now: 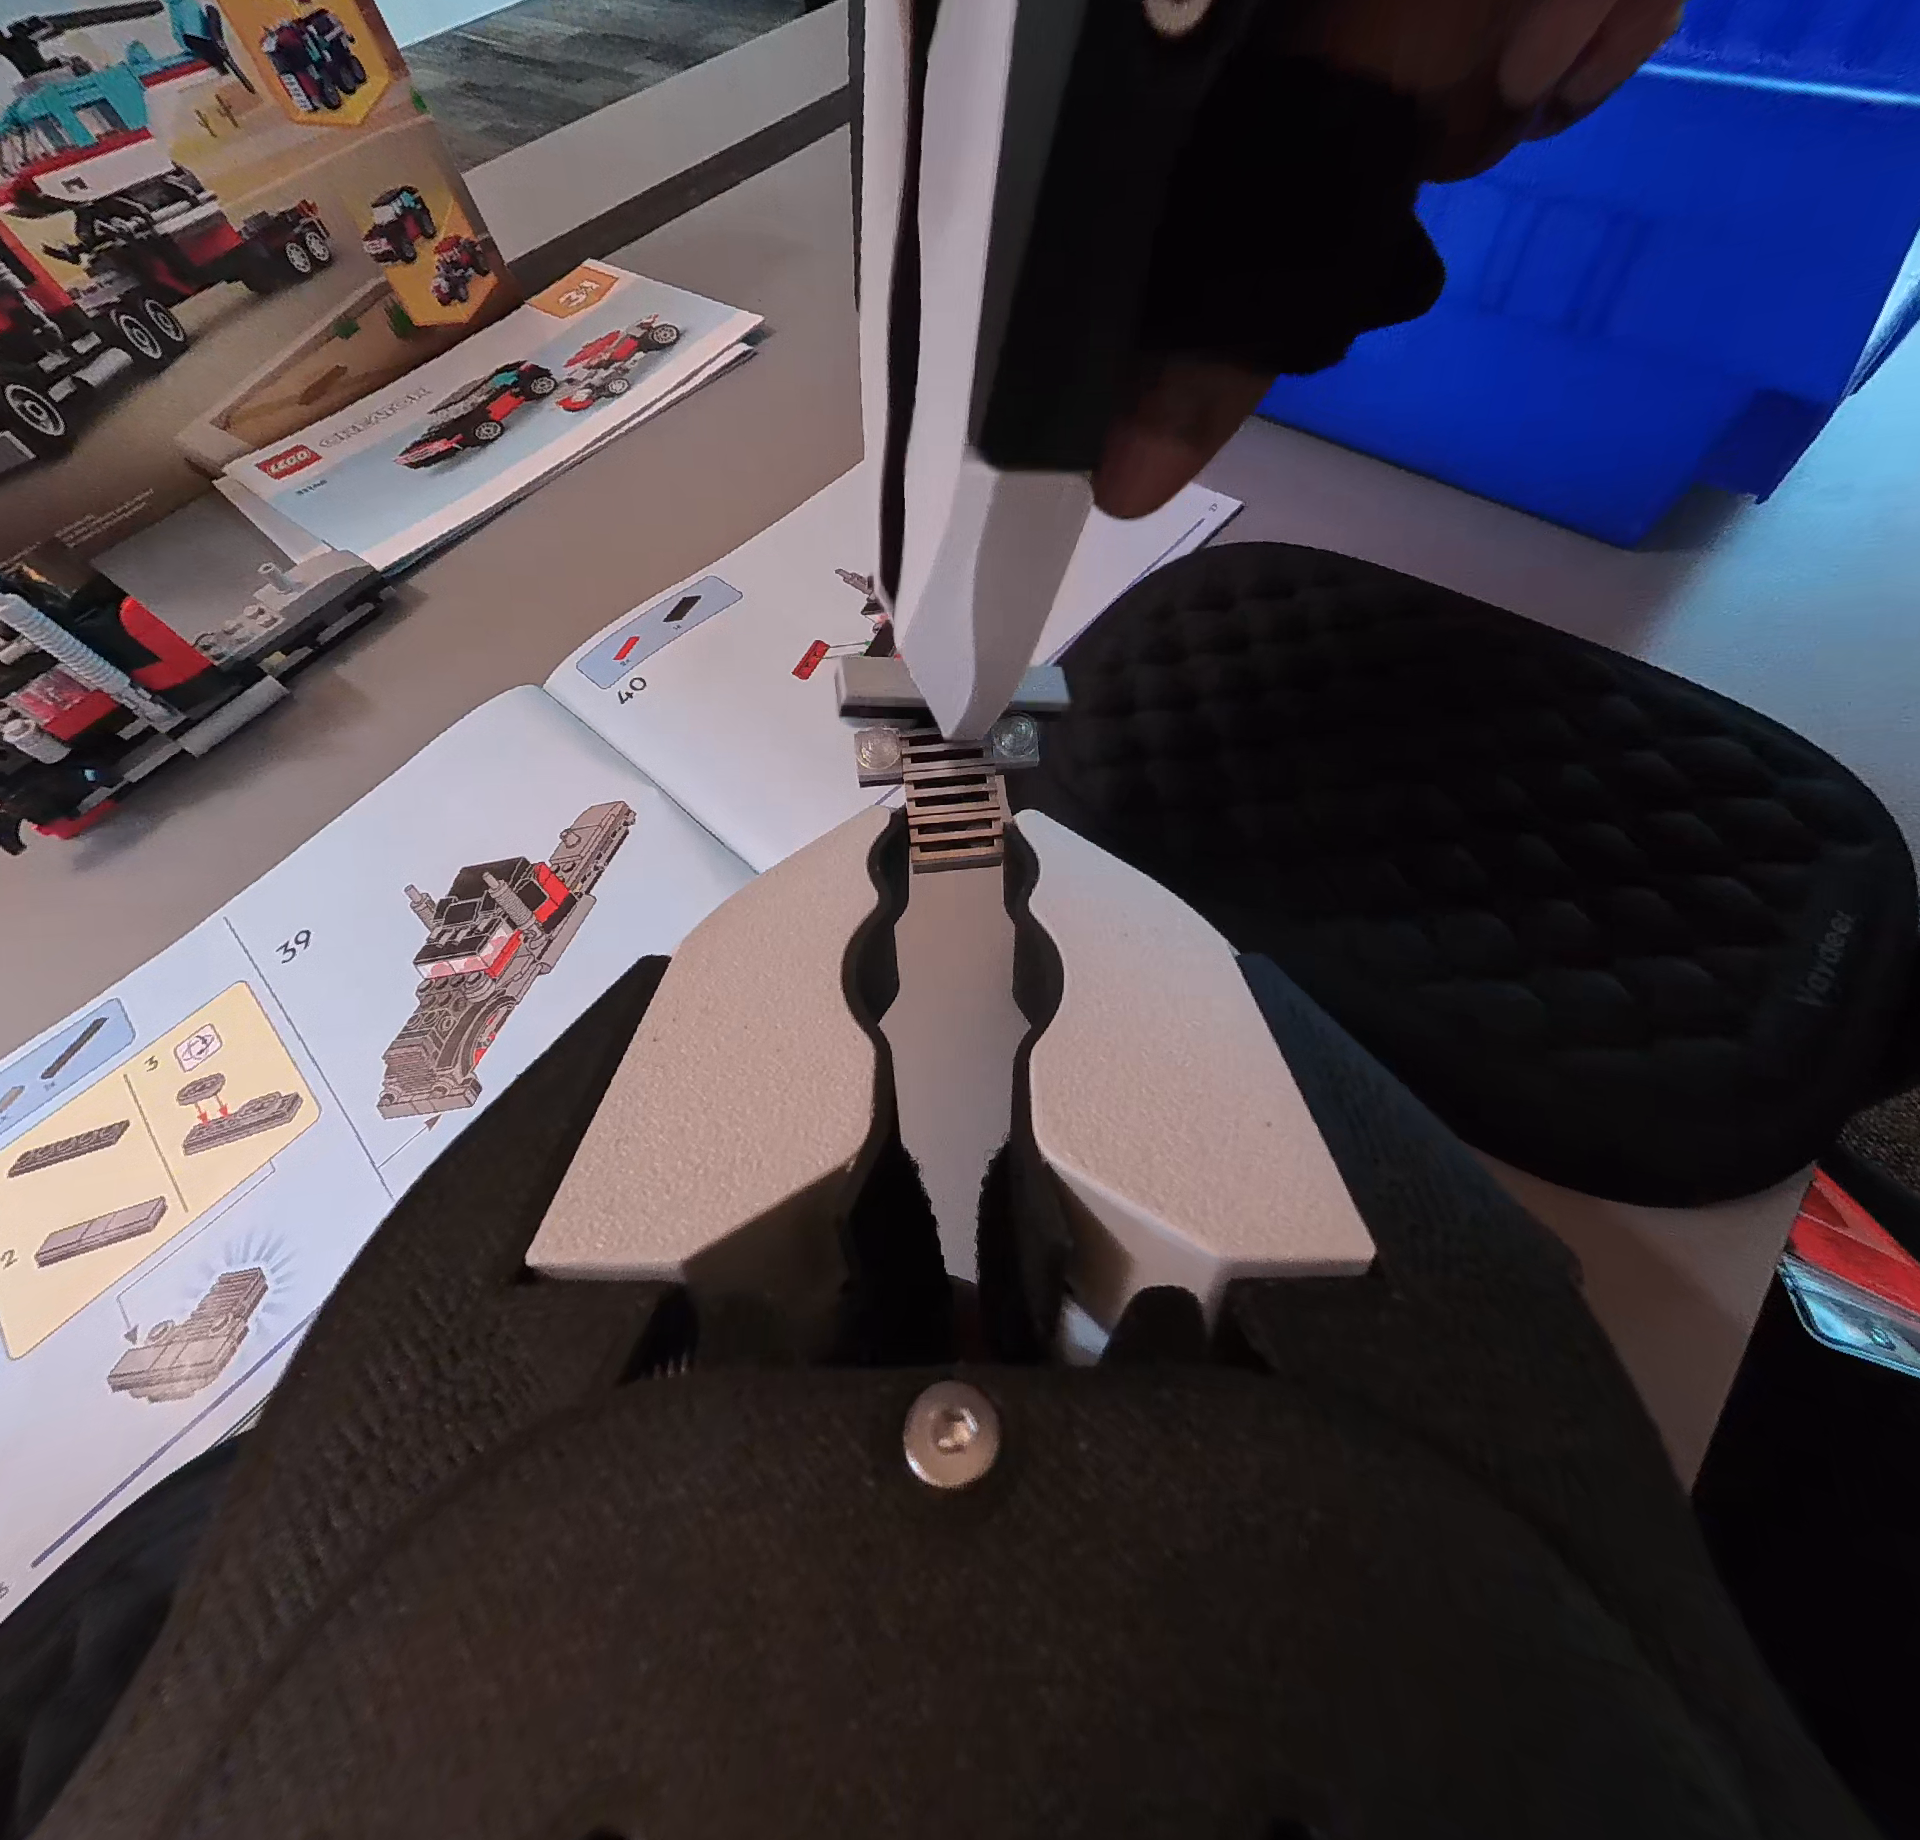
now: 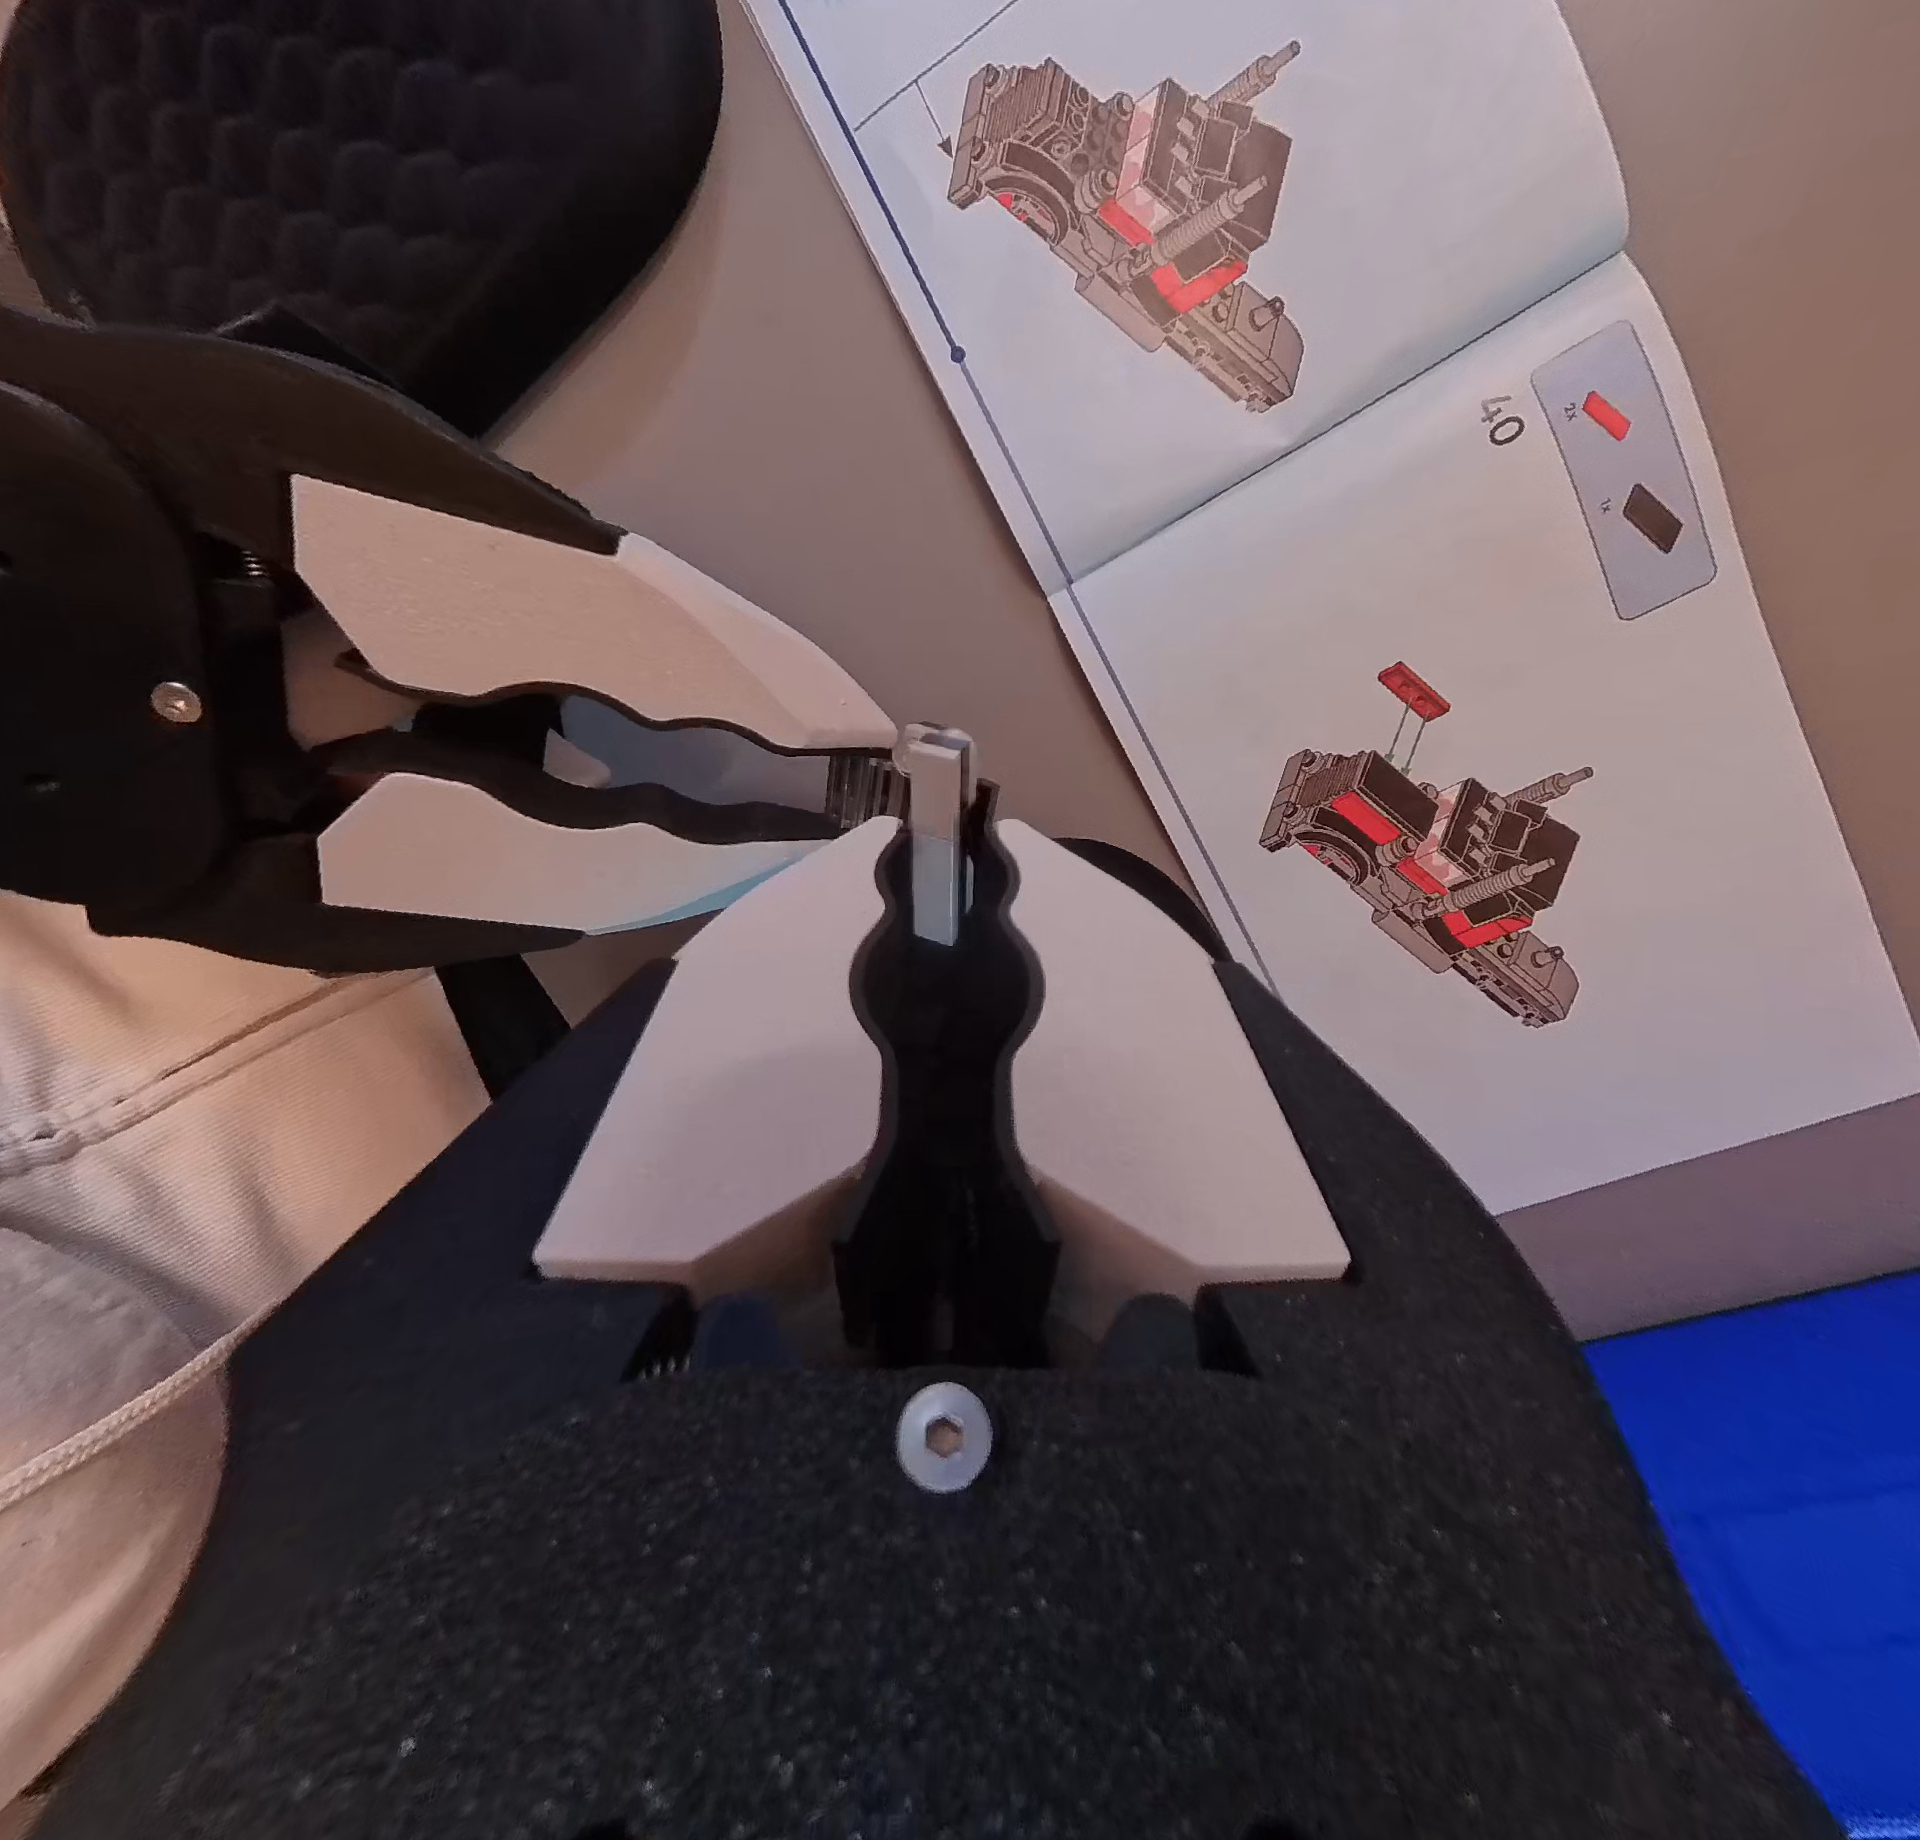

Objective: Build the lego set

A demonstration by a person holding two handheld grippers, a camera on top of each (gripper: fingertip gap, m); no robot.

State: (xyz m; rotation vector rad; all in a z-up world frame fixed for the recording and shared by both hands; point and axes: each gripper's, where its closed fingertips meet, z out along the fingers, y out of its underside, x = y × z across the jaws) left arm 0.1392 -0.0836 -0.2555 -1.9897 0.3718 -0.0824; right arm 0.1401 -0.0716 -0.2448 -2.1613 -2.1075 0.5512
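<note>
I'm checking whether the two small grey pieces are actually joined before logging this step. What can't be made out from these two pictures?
- Left wrist view: the seam between the ribbed grey grille piece and the flat grey plate is covered by the right gripper.
- Right wrist view: the plate shows edge-on; the contact sits behind it and the left gripper.
- Left wrist view: the half-built red-and-black truck is cut by the left edge.

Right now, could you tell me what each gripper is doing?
Left gripper: shut on the grey grille piece.
Right gripper: shut on the flat grey tile.
</note>
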